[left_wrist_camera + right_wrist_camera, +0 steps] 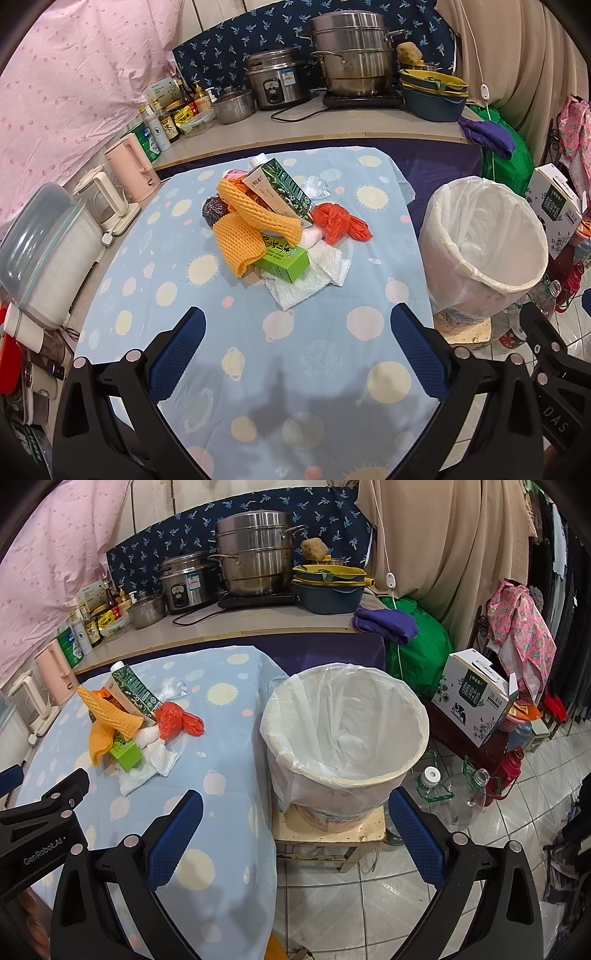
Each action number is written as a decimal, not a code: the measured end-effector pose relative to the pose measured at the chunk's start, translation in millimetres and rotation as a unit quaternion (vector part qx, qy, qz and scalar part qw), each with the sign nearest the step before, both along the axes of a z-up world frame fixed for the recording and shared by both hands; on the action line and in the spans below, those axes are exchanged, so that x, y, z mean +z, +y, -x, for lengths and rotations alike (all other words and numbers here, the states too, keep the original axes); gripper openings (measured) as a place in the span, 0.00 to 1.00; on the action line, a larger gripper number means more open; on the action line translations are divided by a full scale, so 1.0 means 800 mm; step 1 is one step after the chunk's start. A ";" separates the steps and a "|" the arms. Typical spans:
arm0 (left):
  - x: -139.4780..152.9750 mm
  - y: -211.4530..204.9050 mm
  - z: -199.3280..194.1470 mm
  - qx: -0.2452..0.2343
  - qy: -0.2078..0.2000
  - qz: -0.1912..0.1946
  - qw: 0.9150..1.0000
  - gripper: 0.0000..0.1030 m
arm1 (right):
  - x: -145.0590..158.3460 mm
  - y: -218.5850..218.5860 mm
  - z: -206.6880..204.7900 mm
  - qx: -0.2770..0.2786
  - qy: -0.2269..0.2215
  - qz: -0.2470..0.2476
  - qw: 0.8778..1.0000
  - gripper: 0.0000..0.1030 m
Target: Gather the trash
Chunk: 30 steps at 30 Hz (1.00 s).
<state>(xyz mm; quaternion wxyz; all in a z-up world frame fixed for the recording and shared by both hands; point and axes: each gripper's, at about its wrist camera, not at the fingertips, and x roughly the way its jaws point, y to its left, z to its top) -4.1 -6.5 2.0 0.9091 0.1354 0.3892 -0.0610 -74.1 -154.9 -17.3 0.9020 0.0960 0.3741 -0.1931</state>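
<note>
Looks like this is right at the start of the job, nothing's been grabbed yet: the whole trash pile (273, 236) sits in the middle of the blue dotted tablecloth (295, 369), and the lined bin (487, 240) off the table's right edge looks empty as far as I can see into it. The left gripper (297, 332) hangs over the near part of the table with its jaws spread wide and nothing between them, aimed straight at the pile. The right gripper (295, 816) is also spread wide and empty, pointed more at the bin on its little stool (332, 834). I'd guess the next move is reaching forward for one of the top or outer pieces, and the orange foam net (251, 221) draped over the heap or the red plastic bag (338, 221) on the right side look easiest. The green milk carton (286, 188) is propped up at a tilt, long axis running from near-right up to far-left, with its white cap at the far, high end. The small green box (284, 264) lies flat at the near side, on top of the crumpled white paper towel (310, 280), its long axis roughly left to right. Whatever gets picked then needs a swing to the right over the bin's rim.
</note>
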 end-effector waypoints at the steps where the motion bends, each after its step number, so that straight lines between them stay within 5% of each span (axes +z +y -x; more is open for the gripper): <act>1: 0.000 0.001 -0.001 -0.001 0.000 0.000 1.000 0.93 | 0.000 0.000 0.001 0.000 0.000 -0.001 1.000 0.93; 30: -0.004 0.007 0.000 0.000 0.001 0.001 1.000 0.93 | -0.003 -0.001 0.000 0.001 -0.002 -0.001 1.000 0.94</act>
